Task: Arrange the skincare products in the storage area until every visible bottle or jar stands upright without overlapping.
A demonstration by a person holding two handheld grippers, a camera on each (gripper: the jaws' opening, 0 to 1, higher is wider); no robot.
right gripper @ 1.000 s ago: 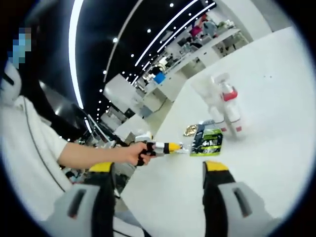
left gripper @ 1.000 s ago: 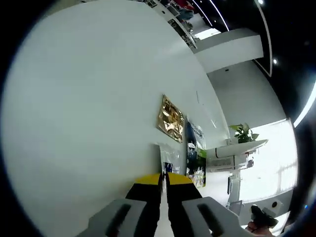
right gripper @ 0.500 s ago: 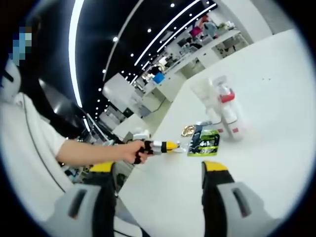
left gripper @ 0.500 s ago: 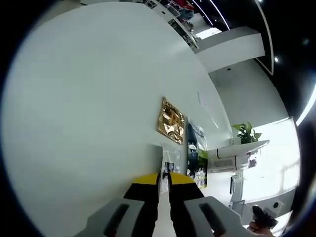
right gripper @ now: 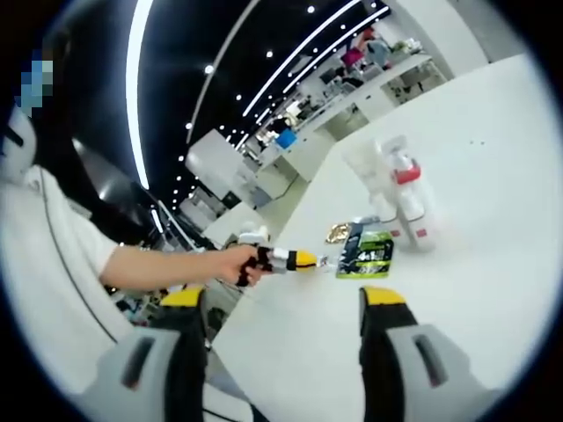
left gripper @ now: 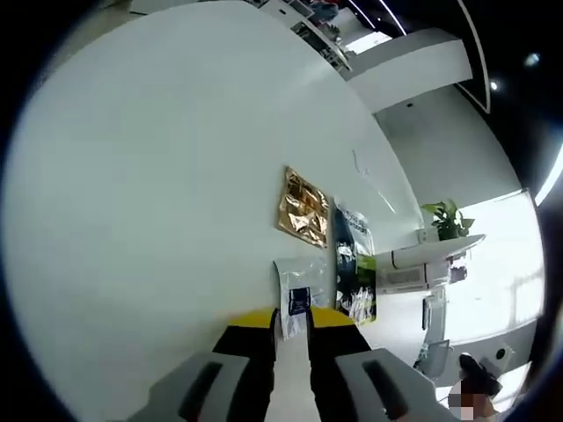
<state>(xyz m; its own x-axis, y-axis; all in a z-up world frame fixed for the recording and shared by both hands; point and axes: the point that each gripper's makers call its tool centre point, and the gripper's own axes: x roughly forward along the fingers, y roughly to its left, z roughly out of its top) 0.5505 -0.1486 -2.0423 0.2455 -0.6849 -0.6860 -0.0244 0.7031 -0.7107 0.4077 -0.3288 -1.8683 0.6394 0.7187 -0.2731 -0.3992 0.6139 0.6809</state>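
Two white bottles w/ red trim (right gripper: 406, 204) stood upright, side by side & touching or nearly so, on the white worktop (right gripper: 493, 264); a clear pump-top bottle (right gripper: 374, 171) seemed to stand just behind them, though blur made that hard to confirm. So the bottle part looked largely done. What was left: three flat sachets lying near them. A gold foil sachet (left gripper: 303, 207) lay flat, beside it a dark green-and-white sachet (left gripper: 354, 274), both untouched, not overlapping as far as the left gripper view showed. A clear sachet w/ a dark label (left gripper: 299, 286) lay nearest the left hand-held gripper (left gripper: 290, 321), whose yellow-tipped jaws were nearly pressed together on its near edge; it appeared pinched, judging by the sachet running into the narrow gap. In the right gripper view the same gripper (right gripper: 295, 260) reached in from the left, held by the person's hand (right gripper: 236, 264), tips at the sachets. The right hand-held gripper (right gripper: 280, 303) was spread wide, holding nothing, well back from the products. Judgement: roughly mid-task; sachets probably needed tidying apart from the bottles.
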